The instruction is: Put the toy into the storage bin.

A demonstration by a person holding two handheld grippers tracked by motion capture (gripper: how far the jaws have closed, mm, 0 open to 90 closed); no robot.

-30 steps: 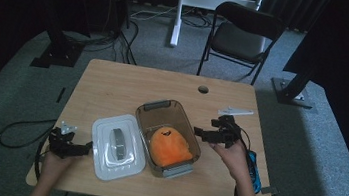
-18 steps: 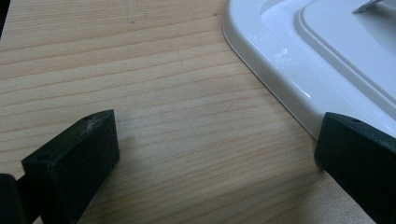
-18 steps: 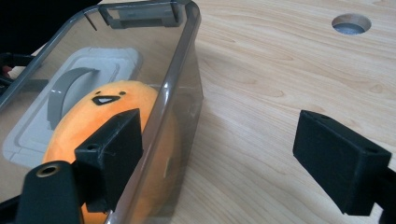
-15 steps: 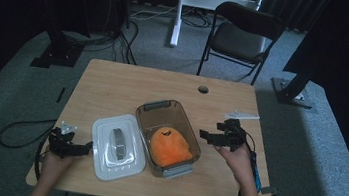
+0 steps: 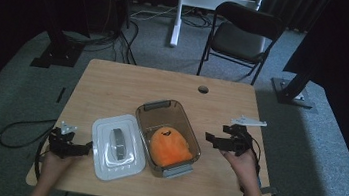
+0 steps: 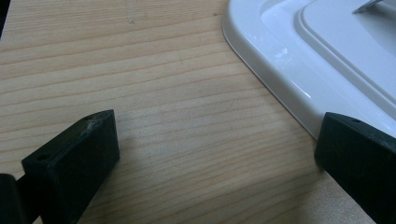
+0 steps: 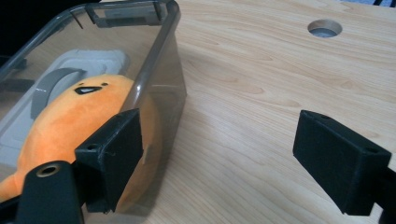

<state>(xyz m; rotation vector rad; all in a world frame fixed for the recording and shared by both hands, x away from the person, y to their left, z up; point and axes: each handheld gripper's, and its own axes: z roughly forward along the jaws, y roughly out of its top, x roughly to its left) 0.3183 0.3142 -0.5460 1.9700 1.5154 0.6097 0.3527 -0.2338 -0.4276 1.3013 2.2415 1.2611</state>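
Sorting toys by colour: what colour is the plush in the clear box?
Orange, seen best in the right gripper view: the plush toy.

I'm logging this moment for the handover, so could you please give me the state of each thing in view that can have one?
Container: open, lid off, upright on the table.
Lid: off, lying flat on the table just left of the container.
Orange plush toy: inside the container.
Left gripper: open, holding nothing, beside the lid's edge.
Right gripper: open, holding nothing, beside the container's wall.
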